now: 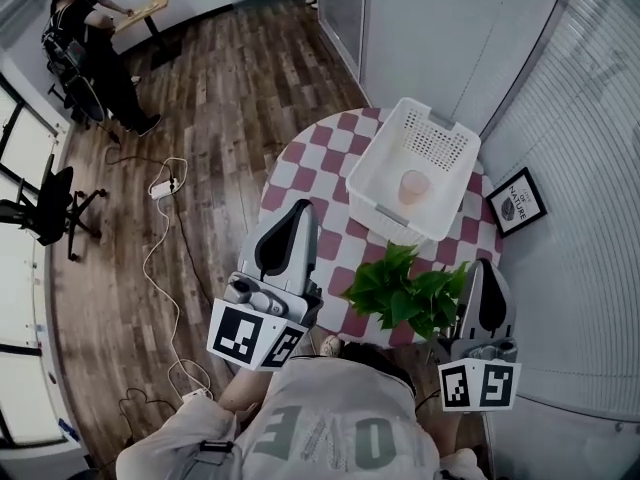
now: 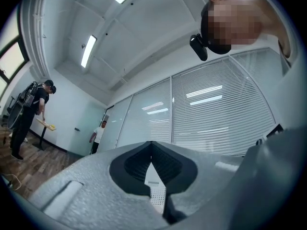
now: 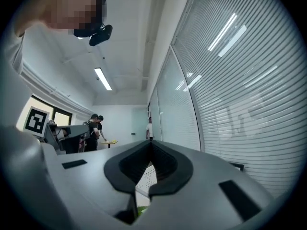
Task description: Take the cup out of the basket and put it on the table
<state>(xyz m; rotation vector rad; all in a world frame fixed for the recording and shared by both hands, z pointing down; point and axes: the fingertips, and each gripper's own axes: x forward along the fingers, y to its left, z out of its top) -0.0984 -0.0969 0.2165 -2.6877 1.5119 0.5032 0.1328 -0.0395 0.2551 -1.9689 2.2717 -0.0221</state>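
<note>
A pale pink cup (image 1: pixel 414 186) stands upright inside the white perforated basket (image 1: pixel 372 160) on the far right part of the round checkered table (image 1: pixel 308 164). My left gripper (image 1: pixel 299 209) is held over the table's near left edge, well short of the basket, and its jaws are closed tip to tip with nothing in them. My right gripper (image 1: pixel 483 267) hovers at the near right edge beside the plant, also shut and empty. In the left gripper view, the left gripper (image 2: pixel 151 145) shows a strip of the basket (image 2: pixel 156 196) through the gap below its tips. The right gripper (image 3: pixel 150 145) shows the same basket (image 3: pixel 148 176).
A leafy green plant (image 1: pixel 405 289) stands on the table's near edge between the grippers and the basket. A framed picture (image 1: pixel 518 201) leans by the blind-covered wall on the right. People (image 1: pixel 86 50) stand at a desk far left. An office chair (image 1: pixel 46 208) and a power strip (image 1: pixel 163 186) are on the wooden floor.
</note>
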